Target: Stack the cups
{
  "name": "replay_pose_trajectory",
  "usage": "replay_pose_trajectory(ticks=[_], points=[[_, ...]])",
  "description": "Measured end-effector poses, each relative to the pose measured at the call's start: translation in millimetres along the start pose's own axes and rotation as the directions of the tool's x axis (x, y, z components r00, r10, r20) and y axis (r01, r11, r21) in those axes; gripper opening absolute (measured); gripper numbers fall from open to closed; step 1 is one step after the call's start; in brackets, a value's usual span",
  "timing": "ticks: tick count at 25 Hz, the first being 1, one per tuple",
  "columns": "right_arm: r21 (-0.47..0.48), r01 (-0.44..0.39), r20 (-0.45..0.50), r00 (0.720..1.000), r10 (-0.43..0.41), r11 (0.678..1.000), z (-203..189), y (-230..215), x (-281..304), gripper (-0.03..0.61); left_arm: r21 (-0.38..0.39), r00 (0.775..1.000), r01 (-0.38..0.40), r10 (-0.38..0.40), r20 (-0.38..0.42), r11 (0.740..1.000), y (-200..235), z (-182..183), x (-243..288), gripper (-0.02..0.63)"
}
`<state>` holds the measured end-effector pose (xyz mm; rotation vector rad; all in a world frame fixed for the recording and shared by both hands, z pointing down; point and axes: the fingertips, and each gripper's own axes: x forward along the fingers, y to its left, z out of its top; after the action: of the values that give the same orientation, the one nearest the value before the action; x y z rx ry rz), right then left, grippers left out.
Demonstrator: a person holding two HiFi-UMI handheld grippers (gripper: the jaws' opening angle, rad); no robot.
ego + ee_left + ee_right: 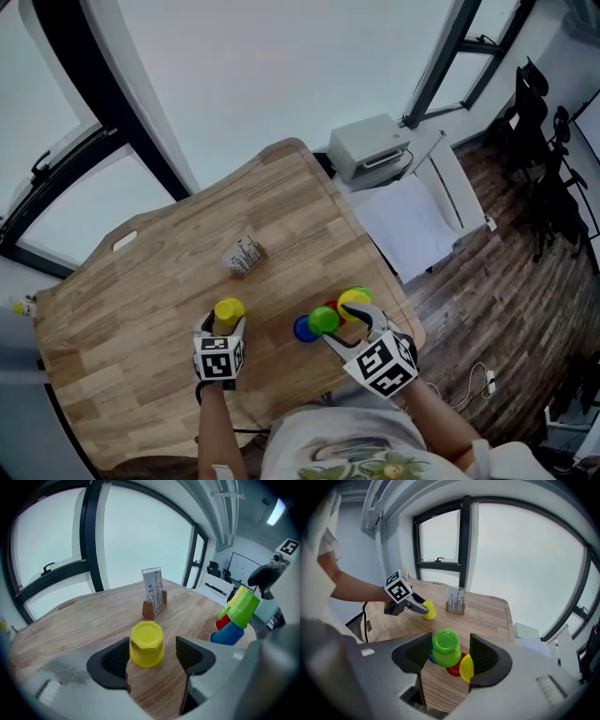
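An upturned yellow cup [229, 310] [146, 644] stands on the wooden table [159, 291]. My left gripper [225, 326] [152, 651] is open, one jaw on each side of the cup with a gap to both. At the table's near right edge is a cluster of cups: a green cup [324, 320] [446, 646] upturned on a blue one [303, 329] [229, 632], with a red cup [333, 307] and a second yellow cup [354, 300] [467, 667] beside them. My right gripper [349, 326] [446, 653] is open around the green cup, a gap showing on its right side.
A small wooden holder with printed cards [245, 254] [153, 597] [455, 603] stands mid-table. Right of the table sit a white box-shaped device [370, 145] and a white board [408, 225]. The cluster is close to the table's right edge [403, 309].
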<state>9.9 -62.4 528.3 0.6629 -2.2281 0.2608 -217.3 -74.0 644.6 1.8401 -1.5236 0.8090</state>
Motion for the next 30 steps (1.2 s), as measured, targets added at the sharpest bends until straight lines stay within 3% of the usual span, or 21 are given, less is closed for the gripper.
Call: replay_pose_trajectory(ticks=[9,13,20,30], points=[[0.023,0.016,0.015,1.0,-0.017,1.0,-3.1,-3.9,-7.3,0.247,-0.006,1.0,-0.026,0.026,0.0,1.0,5.0,-0.1,12.3,0.311],[0.033,0.018,0.015,1.0,-0.019,0.999,-4.9,-4.5,-9.0,0.242,-0.009,0.999,-0.052,0.052,0.002,0.999,7.7,1.2,11.0,0.247],[0.039,0.02,0.021,1.0,-0.021,0.999,-6.4,-3.6,-9.4,0.232,0.012,0.999,-0.05,0.05,-0.001,0.999,3.8,0.5,6.6,0.245],[0.035,0.026,0.031,0.999,-0.027,0.999,-8.8,-4.2,-16.5,0.227,0.024,0.997,-0.052,0.051,0.064,0.998,-3.1,16.7,-15.9,0.245]])
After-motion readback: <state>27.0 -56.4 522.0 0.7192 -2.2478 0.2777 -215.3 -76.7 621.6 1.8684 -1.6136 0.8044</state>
